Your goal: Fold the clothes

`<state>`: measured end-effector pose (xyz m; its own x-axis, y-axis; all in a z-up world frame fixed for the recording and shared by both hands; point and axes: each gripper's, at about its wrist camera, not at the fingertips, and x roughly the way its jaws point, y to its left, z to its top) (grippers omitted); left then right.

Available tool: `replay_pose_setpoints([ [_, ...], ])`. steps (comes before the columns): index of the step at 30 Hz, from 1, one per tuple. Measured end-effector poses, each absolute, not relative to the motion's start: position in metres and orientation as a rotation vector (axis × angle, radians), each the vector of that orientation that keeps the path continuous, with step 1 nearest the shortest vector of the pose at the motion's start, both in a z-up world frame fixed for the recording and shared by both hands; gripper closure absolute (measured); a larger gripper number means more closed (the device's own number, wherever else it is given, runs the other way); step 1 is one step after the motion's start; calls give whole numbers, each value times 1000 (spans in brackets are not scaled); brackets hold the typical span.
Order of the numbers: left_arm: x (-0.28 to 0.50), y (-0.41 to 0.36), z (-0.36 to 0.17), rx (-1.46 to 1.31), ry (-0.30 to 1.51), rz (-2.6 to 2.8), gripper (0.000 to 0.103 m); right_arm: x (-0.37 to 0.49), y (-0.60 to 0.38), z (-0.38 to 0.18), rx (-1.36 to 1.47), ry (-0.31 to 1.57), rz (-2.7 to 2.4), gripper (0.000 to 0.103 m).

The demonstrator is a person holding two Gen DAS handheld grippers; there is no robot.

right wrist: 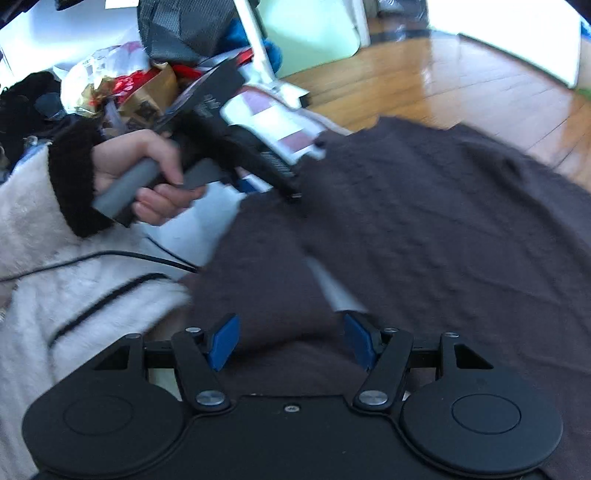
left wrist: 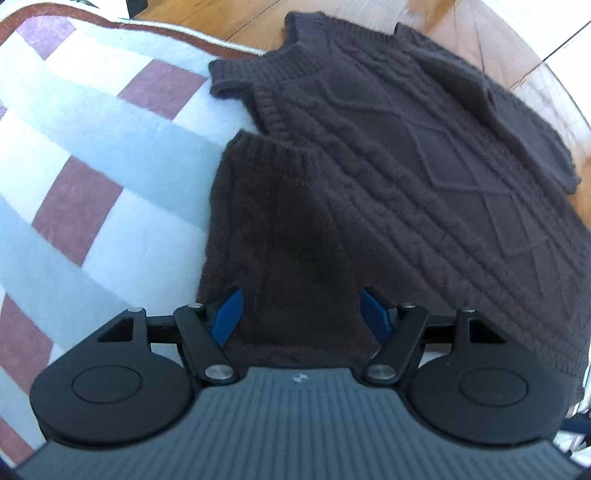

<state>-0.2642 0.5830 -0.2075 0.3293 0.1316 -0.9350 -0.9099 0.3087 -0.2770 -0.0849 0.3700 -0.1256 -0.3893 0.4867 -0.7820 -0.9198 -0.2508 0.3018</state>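
Observation:
A dark brown cable-knit sweater (left wrist: 424, 155) lies spread on a checked white, blue and maroon blanket (left wrist: 92, 155). One sleeve (left wrist: 280, 229) is folded in over the body, its ribbed cuff pointing away. My left gripper (left wrist: 301, 310) is open, blue pads on either side of the sleeve's near end. In the right wrist view the sweater (right wrist: 424, 240) fills the right half. My right gripper (right wrist: 290, 341) is open just above the knit. The left gripper's body (right wrist: 236, 147), held by a hand, rests at the sweater's far edge.
Wooden floor (left wrist: 229, 22) lies beyond the blanket's brown edge. In the right wrist view a white fleece sleeve (right wrist: 55, 266) with a black cable sits at the left. A pile of bags and clutter (right wrist: 140, 74) stands at the back left, floor (right wrist: 461, 85) at the back right.

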Motion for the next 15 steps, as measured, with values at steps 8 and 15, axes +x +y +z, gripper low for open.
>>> replay_pose_setpoints([
  [8, -293, 567, -207, -1079, 885, 873, 27, -149, 359, -153, -959, 737, 1892, 49],
  [15, -308, 569, -188, -1037, 798, 982, 26, -76, 360, -98, -570, 768, 1788, 88],
])
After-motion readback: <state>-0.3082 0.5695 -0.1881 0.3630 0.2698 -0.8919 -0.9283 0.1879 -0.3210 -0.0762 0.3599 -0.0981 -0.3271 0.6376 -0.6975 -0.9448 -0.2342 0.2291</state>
